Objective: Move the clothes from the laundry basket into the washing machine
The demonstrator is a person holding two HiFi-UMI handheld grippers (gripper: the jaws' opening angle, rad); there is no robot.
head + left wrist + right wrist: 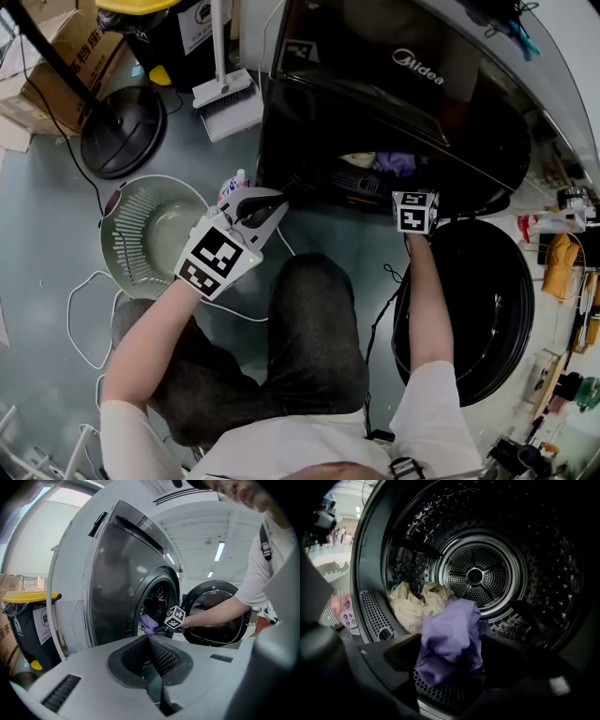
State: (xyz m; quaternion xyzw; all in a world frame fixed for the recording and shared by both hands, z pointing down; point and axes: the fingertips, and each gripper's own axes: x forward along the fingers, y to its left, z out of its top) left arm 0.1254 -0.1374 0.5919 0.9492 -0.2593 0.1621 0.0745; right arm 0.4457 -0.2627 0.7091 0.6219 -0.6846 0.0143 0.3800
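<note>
The right gripper [451, 654] has its jaws spread. A purple cloth [451, 634] sits bunched between them, over the perforated lip of the drum [525, 541]. It fills most of the gap, but the pads do not look to be squeezing it, so I read it as let go or nearly so. Behind it, at the centre left of the right gripper view, cream clothes [412, 604] already lie in the drum.

The left gripper [150, 656] has its jaws pressed together with nothing between them. In the head view it hangs left of centre, just beside the basket [125, 239], pointing toward the washer [412, 103].

In the head view the basket sits at the middle left, and as far as that view shows there is no clothing in it. The washer door [483, 319] stands wide open at the lower right.

Judging by this, the task is close to done. The cream pieces are in, and the purple cloth is at the mouth and may need a push deeper so it does not slide out over the lip. After that, little seems left beyond pulling the right gripper back out.
</note>
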